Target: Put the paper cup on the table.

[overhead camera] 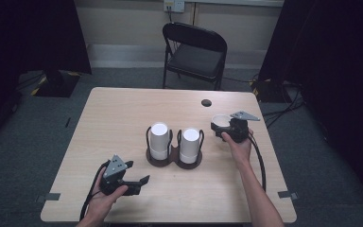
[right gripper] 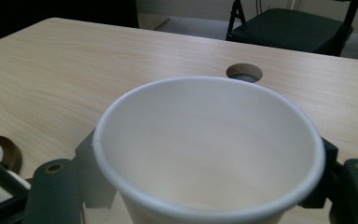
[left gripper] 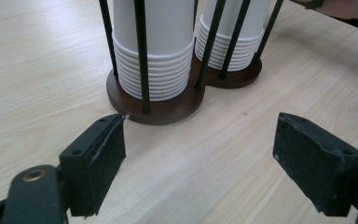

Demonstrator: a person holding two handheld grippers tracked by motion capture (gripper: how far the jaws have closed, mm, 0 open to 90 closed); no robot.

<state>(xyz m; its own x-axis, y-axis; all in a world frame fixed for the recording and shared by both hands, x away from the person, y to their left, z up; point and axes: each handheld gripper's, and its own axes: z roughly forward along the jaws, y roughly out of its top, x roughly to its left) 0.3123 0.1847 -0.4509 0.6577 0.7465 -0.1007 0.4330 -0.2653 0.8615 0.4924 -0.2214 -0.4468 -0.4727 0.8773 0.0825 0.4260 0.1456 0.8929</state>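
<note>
Two stacks of white paper cups stand upside down in a double wire holder (overhead camera: 174, 160) on a brown base (left gripper: 168, 109) at the table's middle; the left stack (overhead camera: 159, 140) and right stack (overhead camera: 189, 144) are about equal in height. My right gripper (overhead camera: 223, 124) is shut on a single upright white cup (right gripper: 209, 144) to the right of the holder, over the table. My left gripper (overhead camera: 139, 182) rests near the front left, open, its pads (left gripper: 100, 163) pointing at the holder's base with nothing between them.
A round cable hole (overhead camera: 206, 102) lies in the wooden table (overhead camera: 118, 113) behind the right gripper. A black folding chair (overhead camera: 196, 52) stands beyond the far edge. Dark curtains hang at both sides.
</note>
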